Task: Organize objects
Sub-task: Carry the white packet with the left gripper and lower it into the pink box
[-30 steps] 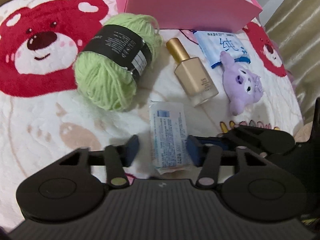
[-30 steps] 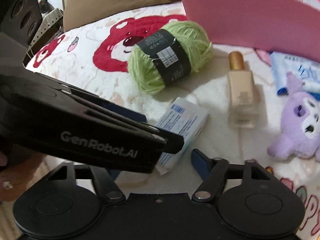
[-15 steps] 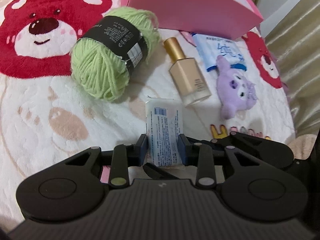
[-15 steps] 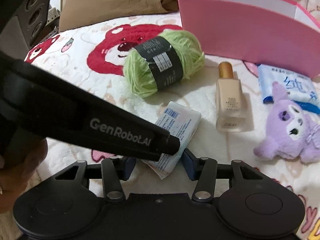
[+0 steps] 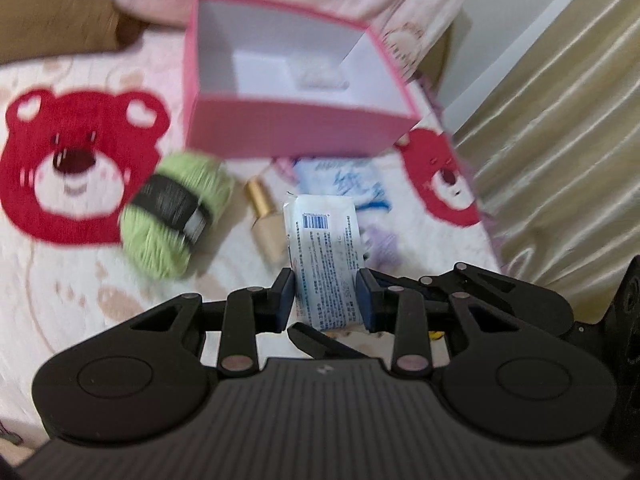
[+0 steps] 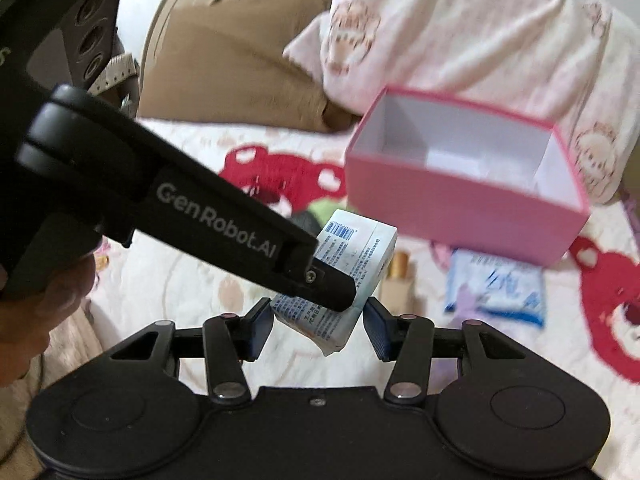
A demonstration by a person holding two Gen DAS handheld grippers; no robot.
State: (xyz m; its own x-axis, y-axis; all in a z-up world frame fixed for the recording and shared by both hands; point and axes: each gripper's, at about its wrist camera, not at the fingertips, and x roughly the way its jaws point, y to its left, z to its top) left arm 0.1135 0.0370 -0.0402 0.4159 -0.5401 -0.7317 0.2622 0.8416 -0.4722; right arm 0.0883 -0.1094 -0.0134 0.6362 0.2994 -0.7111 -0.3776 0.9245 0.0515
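Left claw (image 5: 325, 294) clamped on white tissue pack (image 5: 324, 256), right claw (image 6: 318, 326) pinching the same pack's other end, both angled downward, pack lifted above the bed (image 5: 60, 280), pink box (image 5: 288, 132) beyond

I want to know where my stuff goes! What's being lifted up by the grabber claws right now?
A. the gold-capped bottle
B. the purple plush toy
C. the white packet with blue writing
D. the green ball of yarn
C: the white packet sits pinched between the left gripper pads, up off the blanket, while the yarn and bottle lie below.
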